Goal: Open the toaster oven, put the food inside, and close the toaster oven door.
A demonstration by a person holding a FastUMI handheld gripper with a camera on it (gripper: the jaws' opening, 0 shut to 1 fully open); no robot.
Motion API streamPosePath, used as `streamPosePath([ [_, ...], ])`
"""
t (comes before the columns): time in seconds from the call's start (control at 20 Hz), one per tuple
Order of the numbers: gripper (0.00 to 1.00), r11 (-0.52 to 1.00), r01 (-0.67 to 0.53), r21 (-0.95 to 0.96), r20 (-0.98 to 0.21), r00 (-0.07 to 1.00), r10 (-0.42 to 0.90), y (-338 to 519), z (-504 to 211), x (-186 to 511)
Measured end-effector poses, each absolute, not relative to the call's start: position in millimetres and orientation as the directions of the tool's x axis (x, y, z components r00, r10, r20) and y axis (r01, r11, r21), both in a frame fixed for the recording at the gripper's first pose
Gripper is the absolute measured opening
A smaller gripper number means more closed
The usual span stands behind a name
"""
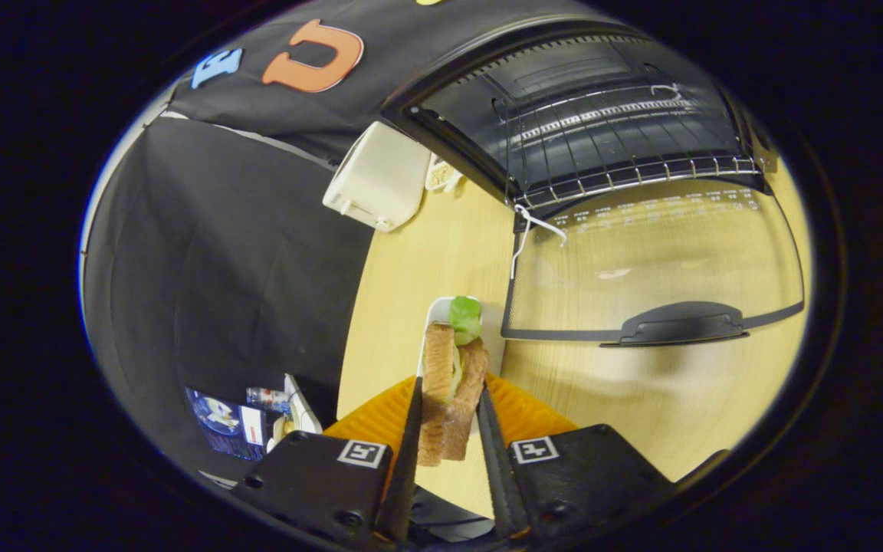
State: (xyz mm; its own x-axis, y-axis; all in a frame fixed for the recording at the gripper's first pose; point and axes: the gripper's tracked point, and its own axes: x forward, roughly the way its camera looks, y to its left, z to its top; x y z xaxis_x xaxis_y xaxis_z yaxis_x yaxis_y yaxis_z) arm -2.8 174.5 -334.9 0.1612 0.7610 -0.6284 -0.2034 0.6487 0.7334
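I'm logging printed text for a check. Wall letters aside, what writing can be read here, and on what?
Toaster oven door: a row of white print along its hinge edge, too blurred to read.
Tool, shut on the sandwich: two square black-and-white markers, no words.

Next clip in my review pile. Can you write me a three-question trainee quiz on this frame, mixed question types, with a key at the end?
1. True or false: the toaster oven door is shut.
2. What is between the gripper fingers?
A. the sandwich
B. a white plate
C. nothing
3. Short answer: what lies under the raised sandwich, on the wooden table?

Key:
1. False. The glass door is folded down flat, and the wire rack inside is exposed.
2. A. Both fingers press on the bread slices.
3. An orange mat, with a small white dish just beyond it.
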Motion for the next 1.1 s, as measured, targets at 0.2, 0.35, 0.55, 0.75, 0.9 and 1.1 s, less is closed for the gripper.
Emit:
streamPosePath([
  [0.2, 0.39, 0.604, -0.192, 0.773, -0.580, 0.169, 0.797, 175.4, -317.8, -8.2],
  [0.35, 0.39, 0.539, -0.185, 0.822, -0.513, 0.174, 0.841, 174.6, -292.8, -13.3],
  [0.55, 0.39, 0.504, -0.185, 0.844, -0.467, 0.210, 0.859, 158.1, -269.2, -3.3],
  [0.75, 0.39, 0.452, -0.125, 0.883, -0.404, 0.287, 0.868, 132.4, -246.9, 21.5],
  [0.9, 0.39, 0.447, -0.084, 0.890, -0.388, 0.372, 0.843, 110.7, -247.3, 52.2],
  [1.1, 0.39, 0.427, 0.006, 0.904, -0.360, 0.550, 0.754, 77.8, -255.5, 103.0],
])
